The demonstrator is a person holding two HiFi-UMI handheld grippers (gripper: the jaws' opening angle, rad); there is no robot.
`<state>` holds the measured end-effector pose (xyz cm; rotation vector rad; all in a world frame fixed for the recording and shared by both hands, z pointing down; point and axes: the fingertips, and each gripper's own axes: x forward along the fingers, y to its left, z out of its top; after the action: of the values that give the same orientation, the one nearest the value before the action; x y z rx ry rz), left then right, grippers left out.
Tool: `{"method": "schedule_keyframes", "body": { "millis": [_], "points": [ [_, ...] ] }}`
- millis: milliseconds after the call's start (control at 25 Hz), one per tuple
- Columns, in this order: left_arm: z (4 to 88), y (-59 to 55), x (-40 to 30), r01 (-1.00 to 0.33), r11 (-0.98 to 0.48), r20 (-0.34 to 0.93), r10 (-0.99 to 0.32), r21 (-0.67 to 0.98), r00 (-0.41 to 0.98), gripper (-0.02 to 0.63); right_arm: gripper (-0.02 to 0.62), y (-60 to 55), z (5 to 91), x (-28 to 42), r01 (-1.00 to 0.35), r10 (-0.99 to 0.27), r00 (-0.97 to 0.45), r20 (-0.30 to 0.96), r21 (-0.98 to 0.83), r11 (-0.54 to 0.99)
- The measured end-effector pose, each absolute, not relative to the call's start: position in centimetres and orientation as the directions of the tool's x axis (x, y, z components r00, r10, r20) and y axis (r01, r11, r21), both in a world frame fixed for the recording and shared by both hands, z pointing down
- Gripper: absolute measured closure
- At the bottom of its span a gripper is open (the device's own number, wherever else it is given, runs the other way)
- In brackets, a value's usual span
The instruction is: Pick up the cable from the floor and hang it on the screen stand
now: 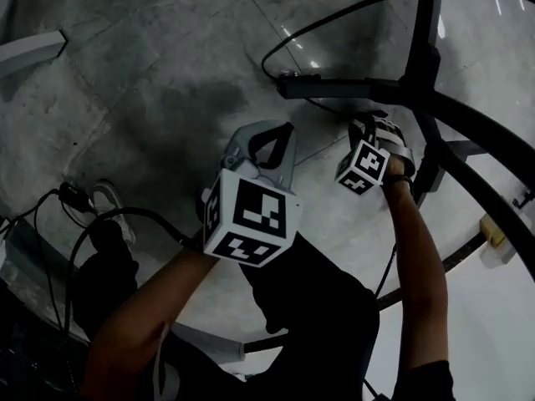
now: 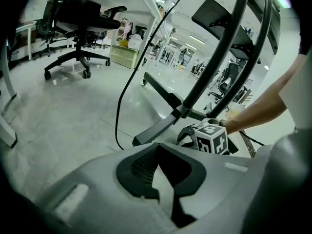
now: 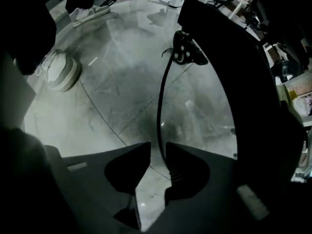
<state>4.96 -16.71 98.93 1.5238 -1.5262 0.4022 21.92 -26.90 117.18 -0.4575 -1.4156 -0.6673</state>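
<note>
Cable (image 3: 159,106) is up but not hung yet! The screen stand (image 1: 476,140) sweeps down the right of the frame. At centre frame the cable rises out of the right gripper (image 3: 157,147), which is clenched on it. The left gripper (image 2: 157,150) sits low at centre, closed and empty. Pickup looks done to me, draping it over the stand is left.

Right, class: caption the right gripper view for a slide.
Black cable runs between the right gripper's jaws above the floor.
</note>
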Motion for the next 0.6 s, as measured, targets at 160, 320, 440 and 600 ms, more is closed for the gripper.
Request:
{"method": "schedule_keyframes", "body": {
  "millis": [160,320,440,600],
  "points": [
    [99.4,-16.7,4.4,-0.915,0.184,0.766,-0.619,0.360,0.176,0.607,0.539,-26.7,117.9,22.2,0.727,-0.074,0.059,0.995,0.008,0.686],
    [99.8,-16.6,4.1,-0.906,0.199,0.765,-0.619,0.373,0.179,0.607,0.567,-26.4,117.9,22.3,0.716,0.026,0.116,0.993,-0.102,0.690],
    [99.7,-16.4,4.1,-0.904,0.193,0.763,-0.619,0.381,0.189,0.607,0.573,-26.1,117.7,22.0,0.666,0.057,0.172,0.983,-0.159,0.729],
    [98.7,-15.7,4.4,-0.907,0.172,0.764,-0.611,0.384,0.207,0.607,0.575,-25.5,117.7,22.1,0.615,0.014,0.167,0.986,-0.116,0.780]
  ]
}}
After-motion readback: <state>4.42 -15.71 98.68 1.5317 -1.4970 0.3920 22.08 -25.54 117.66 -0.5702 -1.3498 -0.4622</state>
